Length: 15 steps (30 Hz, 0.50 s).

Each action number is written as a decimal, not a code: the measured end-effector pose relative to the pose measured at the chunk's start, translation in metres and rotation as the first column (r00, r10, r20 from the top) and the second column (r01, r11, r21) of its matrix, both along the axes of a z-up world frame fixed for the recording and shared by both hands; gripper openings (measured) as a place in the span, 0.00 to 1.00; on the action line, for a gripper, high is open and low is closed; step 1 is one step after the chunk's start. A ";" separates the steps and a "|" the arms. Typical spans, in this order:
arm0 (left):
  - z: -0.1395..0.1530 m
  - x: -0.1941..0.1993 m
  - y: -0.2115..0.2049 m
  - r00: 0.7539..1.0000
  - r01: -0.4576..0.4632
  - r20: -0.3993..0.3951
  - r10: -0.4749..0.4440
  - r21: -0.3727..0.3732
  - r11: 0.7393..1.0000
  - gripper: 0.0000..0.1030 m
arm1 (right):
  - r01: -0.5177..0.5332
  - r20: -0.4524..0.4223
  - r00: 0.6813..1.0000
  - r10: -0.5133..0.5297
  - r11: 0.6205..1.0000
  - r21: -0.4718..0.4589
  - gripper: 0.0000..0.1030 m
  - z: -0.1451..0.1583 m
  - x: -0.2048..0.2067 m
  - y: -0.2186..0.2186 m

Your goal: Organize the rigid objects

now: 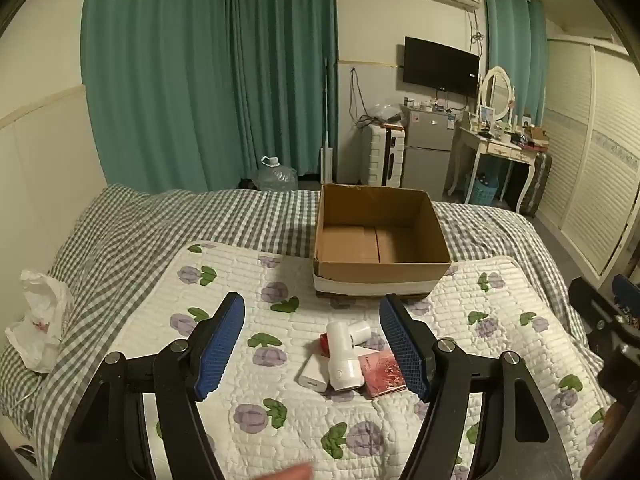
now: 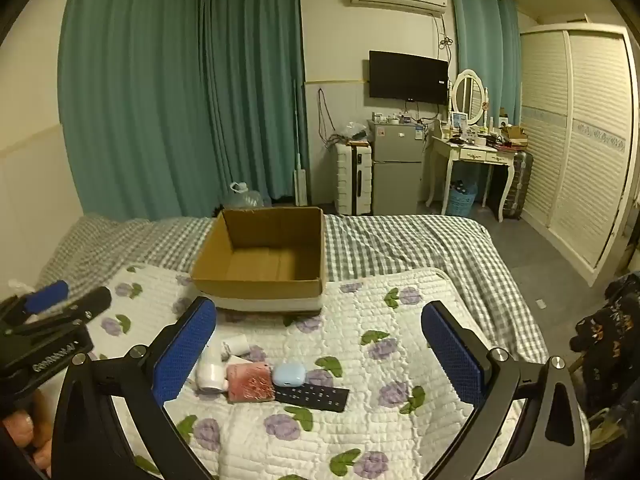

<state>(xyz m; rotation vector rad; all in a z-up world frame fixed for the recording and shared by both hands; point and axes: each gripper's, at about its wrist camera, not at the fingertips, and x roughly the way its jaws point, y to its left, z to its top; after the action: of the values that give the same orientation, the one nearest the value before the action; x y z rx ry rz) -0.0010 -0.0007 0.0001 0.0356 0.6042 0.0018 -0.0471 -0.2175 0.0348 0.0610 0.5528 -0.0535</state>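
Observation:
An open, empty cardboard box (image 1: 380,236) (image 2: 264,256) stands on the floral quilt. In front of it lies a small pile: a white handheld device (image 1: 342,354) (image 2: 214,372), a white flat box (image 1: 311,376), a red item (image 1: 324,342), a pink card case (image 1: 382,372) (image 2: 250,382), a light blue earbud case (image 2: 289,374) and a black remote (image 2: 316,396). My left gripper (image 1: 316,344) is open above the pile, and the right wrist view shows it at the left (image 2: 60,300). My right gripper (image 2: 320,352) is open over the pile.
The white floral quilt (image 1: 256,280) lies on a grey checked bed (image 1: 160,220). A crumpled white plastic bag (image 1: 40,320) sits at the bed's left. Beyond the bed stand a water jug (image 1: 276,176), a fridge (image 1: 428,152), a dressing table (image 1: 500,148) and a wardrobe (image 2: 580,140).

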 end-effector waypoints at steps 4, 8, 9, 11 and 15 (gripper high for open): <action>-0.002 0.005 0.006 0.999 -0.011 -0.046 0.010 -0.029 1.000 0.71 | 0.020 -0.022 1.000 -0.021 0.999 -0.045 1.00 0.003 -0.009 -0.004; -0.004 0.006 0.006 0.999 -0.026 -0.037 0.026 0.001 1.000 0.71 | 0.017 -0.031 0.999 -0.018 0.999 -0.040 1.00 -0.002 -0.001 -0.004; -0.005 0.005 0.005 0.999 -0.035 -0.033 0.035 0.012 0.999 0.71 | 0.018 -0.036 0.999 -0.020 0.999 -0.045 1.00 -0.003 0.001 -0.002; -0.008 0.006 0.003 0.999 -0.041 -0.029 0.041 0.028 0.999 0.71 | 0.007 0.025 1.000 -0.007 1.000 0.030 1.00 0.002 -0.029 -0.024; -0.012 0.009 0.004 0.998 -0.049 -0.043 0.051 0.043 0.998 0.71 | 0.012 0.018 1.000 -0.012 1.000 0.010 1.00 -0.001 -0.022 -0.018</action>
<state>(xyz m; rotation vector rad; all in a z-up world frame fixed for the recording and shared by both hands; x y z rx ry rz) 0.0078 0.0029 -0.0117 0.0610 0.6488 0.0619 -0.0692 -0.2356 0.0337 0.0741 0.5351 -0.0618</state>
